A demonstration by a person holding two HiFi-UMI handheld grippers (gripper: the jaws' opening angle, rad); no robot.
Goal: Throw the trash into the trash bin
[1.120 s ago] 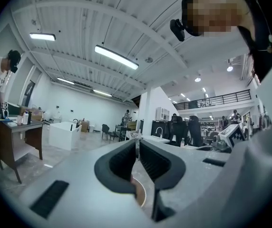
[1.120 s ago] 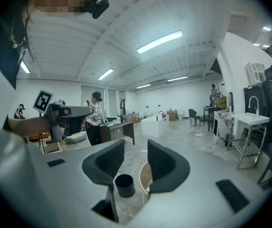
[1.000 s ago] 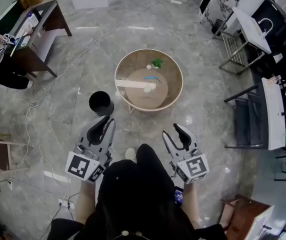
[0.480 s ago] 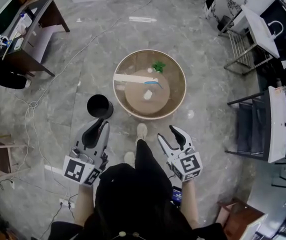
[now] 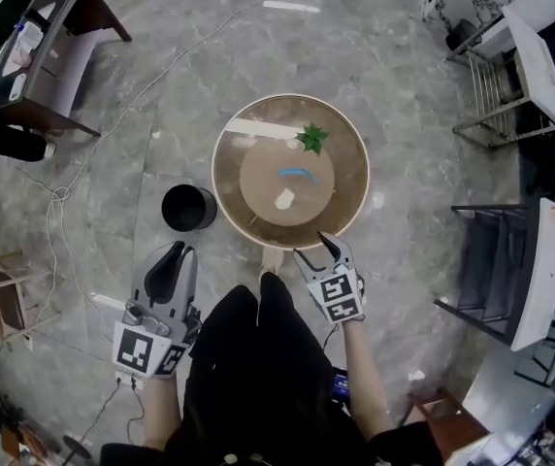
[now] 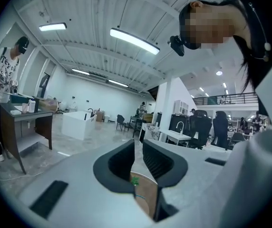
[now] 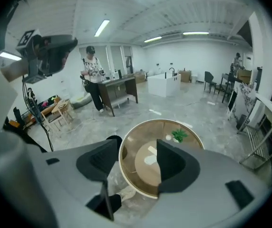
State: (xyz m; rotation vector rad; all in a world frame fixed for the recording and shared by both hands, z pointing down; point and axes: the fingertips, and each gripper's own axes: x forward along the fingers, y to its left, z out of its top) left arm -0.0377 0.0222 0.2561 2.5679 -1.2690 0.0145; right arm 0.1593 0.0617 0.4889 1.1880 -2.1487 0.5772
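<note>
A round wooden table (image 5: 341, 202) stands in the middle of the floor. On it lie a crumpled white scrap (image 5: 284, 199), a blue scrap (image 5: 297, 173) and a green leafy piece (image 5: 310, 139). The black trash bin (image 5: 189, 208) stands on the floor left of the table. My right gripper (image 5: 314, 248) hangs at the table's near edge, its jaws opening with nothing between them. My left gripper (image 5: 174, 252) is below the bin, jaws nearly together and empty. In the right gripper view, the table (image 7: 136, 148), white scrap (image 7: 150, 159) and bin (image 7: 113, 139) show beyond the gripper (image 7: 137, 151).
A pale wooden strip (image 5: 258, 126) lies on the table's far left part. A dark desk (image 5: 40, 56) stands upper left, with cables (image 5: 74, 192) trailing over the floor. Black chairs and white tables (image 5: 539, 250) line the right side. My shoe (image 5: 271, 257) is by the table's near edge.
The table and bin have come nearer. The right gripper has gone forward and down to the table's near edge, its jaws wider apart. The left gripper has moved along beside it.
</note>
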